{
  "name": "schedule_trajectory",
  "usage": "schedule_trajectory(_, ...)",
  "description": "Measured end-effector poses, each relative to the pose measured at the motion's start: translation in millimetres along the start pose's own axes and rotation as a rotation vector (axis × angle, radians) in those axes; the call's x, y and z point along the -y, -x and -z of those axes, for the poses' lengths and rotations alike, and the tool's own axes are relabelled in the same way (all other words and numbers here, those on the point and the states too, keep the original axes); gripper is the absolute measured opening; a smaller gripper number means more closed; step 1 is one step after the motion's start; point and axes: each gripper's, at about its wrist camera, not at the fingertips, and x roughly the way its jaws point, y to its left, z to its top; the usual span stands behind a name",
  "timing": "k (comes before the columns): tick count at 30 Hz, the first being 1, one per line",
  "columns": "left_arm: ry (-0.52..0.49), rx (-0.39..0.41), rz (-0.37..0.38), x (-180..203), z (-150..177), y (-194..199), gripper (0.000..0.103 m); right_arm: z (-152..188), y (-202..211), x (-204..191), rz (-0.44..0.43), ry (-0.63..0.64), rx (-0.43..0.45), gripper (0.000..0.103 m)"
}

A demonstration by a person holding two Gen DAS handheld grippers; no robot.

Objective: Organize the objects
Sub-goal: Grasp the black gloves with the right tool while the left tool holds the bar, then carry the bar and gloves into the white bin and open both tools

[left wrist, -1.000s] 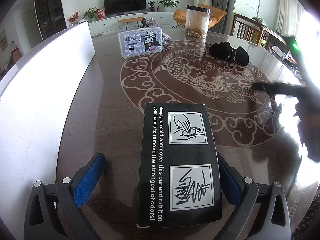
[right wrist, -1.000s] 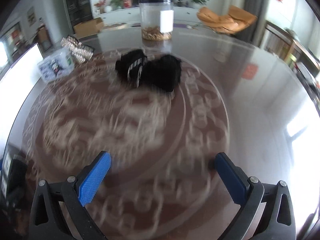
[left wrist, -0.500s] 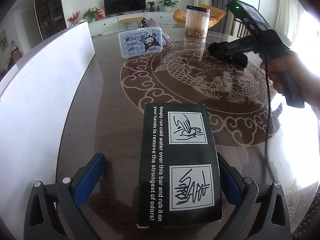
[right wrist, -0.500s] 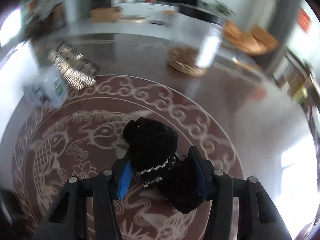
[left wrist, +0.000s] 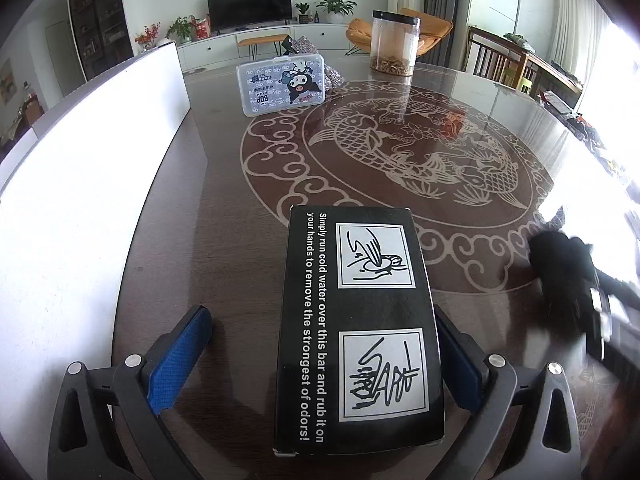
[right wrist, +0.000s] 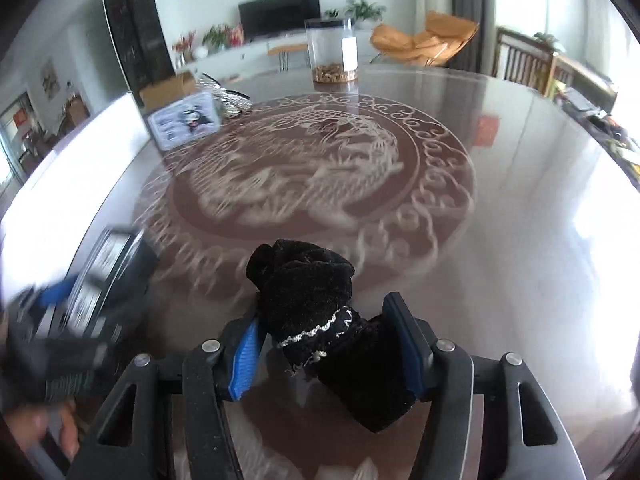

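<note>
Between the blue pads of the right gripper (right wrist: 326,350), a black velvety cloth bundle (right wrist: 320,320) with a thin pale lace band is being carried low over the dark counter (right wrist: 520,240), near its front edge and clear of the carved fish medallion (right wrist: 304,176). Both pads are touching the fabric, so the gripper is pinching the bundle at its middle, though its jaws are easing apart a little; the soft cloth probably bulges back as pressure drops. Its long axis is running diagonally, one rounded end pointing up and away toward the medallion, the other hanging down to the lower right past the right pad, likely because it is grasped mid-length. In the left wrist view the same bundle (left wrist: 568,276) is appearing blurred at the right edge. Farther left, the left gripper (left wrist: 320,356) is sitting spread around a black printed box (left wrist: 358,328), which is lying flat with its long axis pointing straight away; the right pad is just beside the box wall, the left pad well apart, so nothing is squeezed. Beyond are standing a cartoon-printed plastic case (left wrist: 280,86) and a clear jar (left wrist: 394,42), apparently awaiting sorting.
</note>
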Motion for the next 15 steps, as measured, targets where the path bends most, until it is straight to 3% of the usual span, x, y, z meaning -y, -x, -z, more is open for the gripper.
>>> schedule_trajectory(5,0.000,0.000,0.000,-0.1,0.2,0.1,0.103,8.9,0.6,-14.8,0.041,0.093,0.006,0.086)
schedule_trajectory(12,0.000,0.000,0.000,0.1,-0.2,-0.1,0.103,9.6,-7.9,-15.4,0.036,0.090,-0.041,0.102)
schedule_trajectory(15,0.000,0.000,0.000,0.0,-0.1,-0.1,0.103,9.6,-10.3,-17.8,0.032,0.098,-0.052,0.103)
